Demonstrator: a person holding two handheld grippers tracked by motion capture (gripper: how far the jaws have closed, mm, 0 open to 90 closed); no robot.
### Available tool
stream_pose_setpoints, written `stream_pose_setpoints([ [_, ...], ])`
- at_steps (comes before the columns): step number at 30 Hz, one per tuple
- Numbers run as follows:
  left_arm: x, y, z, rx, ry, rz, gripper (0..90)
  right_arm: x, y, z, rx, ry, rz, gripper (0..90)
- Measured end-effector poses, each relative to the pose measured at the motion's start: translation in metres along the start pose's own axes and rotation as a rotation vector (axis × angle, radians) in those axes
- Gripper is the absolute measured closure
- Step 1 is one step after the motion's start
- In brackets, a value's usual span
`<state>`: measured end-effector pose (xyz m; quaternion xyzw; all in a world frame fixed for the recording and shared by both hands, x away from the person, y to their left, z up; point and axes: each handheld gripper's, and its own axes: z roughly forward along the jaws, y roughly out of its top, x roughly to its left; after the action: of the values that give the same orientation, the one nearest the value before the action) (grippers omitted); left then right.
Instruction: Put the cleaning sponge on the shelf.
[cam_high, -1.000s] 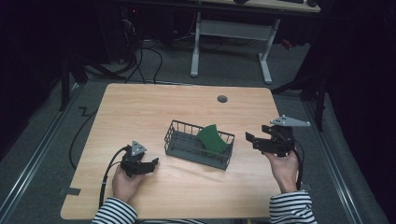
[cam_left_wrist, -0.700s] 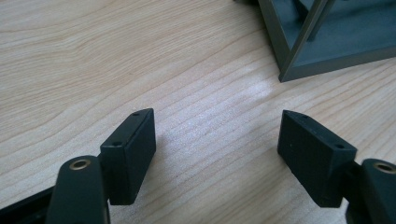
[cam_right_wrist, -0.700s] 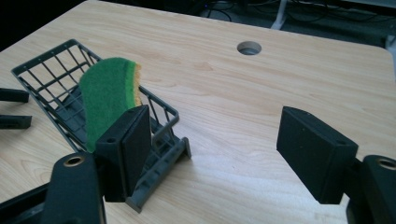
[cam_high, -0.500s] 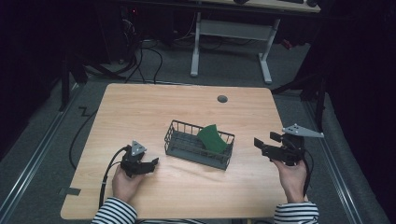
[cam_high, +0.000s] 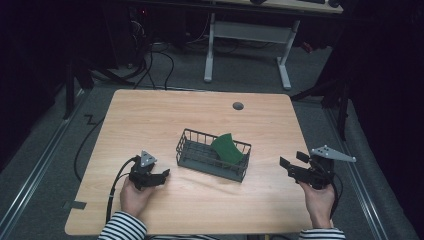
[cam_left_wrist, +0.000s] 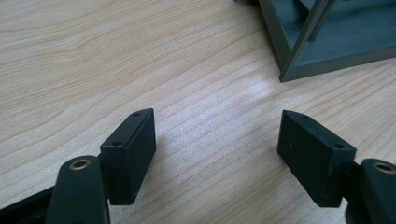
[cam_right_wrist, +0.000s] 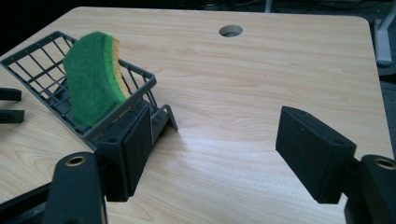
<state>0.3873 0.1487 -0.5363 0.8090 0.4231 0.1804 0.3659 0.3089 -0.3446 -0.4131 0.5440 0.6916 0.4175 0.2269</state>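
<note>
item: wooden table (cam_high: 165, 115), light grain, rounded corners, seen from above; a round cable hole (cam_high: 238, 105) sits in the upper middle of its top.

item: dark wire basket (cam_high: 190, 155), rectangular, at the centre of the high view. we record one sponge (cam_high: 227, 148) in its right end, green scouring face outward, leaning tilted against the basket wall with its top edge above the rim. in the right gripper view the same sponge (cam_right_wrist: 91, 77) appears at upper left and shows a yellow layer behind the green one.

item: left gripper (cam_high: 161, 176), lower left of the high view, held in a hand (cam_high: 134, 196) with a striped sleeve, low over the table and just left of the basket, apart from it. its own view shows the two black jaws spread wide with bare wood between them and nothing gripped; a corner of the basket (cam_left_wrist: 299, 51) is at the upper right of that view.

item: right gripper (cam_high: 288, 165), lower right of the high view, held in the other hand (cam_high: 317, 200), near the table's right edge and well apart from the basket. we note its jaws likewise wide apart and empty in its own view, with the basket beyond the left jaw.

item: black cable (cam_high: 117, 180), trailing from the left gripper toward the lower left edge of the table.
</note>
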Motion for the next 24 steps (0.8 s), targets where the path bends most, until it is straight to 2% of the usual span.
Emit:
stream_pose_setpoints([
  [5,0.0,0.0,0.0,0.0,0.001,0.0,28.5,-0.005,-0.012,0.004,0.015,0.002,0.017,27.4],
  [13,0.0,0.0,0.0,0.0,0.001,-0.001,28.4,-0.005,-0.025,0.012,0.028,0.009,0.03,27.4],
  [16,0.0,0.0,0.0,0.0,0.001,-0.001,28.4,-0.004,-0.03,0.016,0.021,-0.006,0.037,28.4],
  [21,0.0,0.0,0.0,0.0,0.002,-0.001,28.3,-0.004,-0.04,0.022,0.012,0.006,0.075,29.1],
  [24,0.0,0.0,0.0,0.001,0.002,-0.001,28.3,-0.003,-0.044,0.027,0.018,0.003,0.074,29.3],
])
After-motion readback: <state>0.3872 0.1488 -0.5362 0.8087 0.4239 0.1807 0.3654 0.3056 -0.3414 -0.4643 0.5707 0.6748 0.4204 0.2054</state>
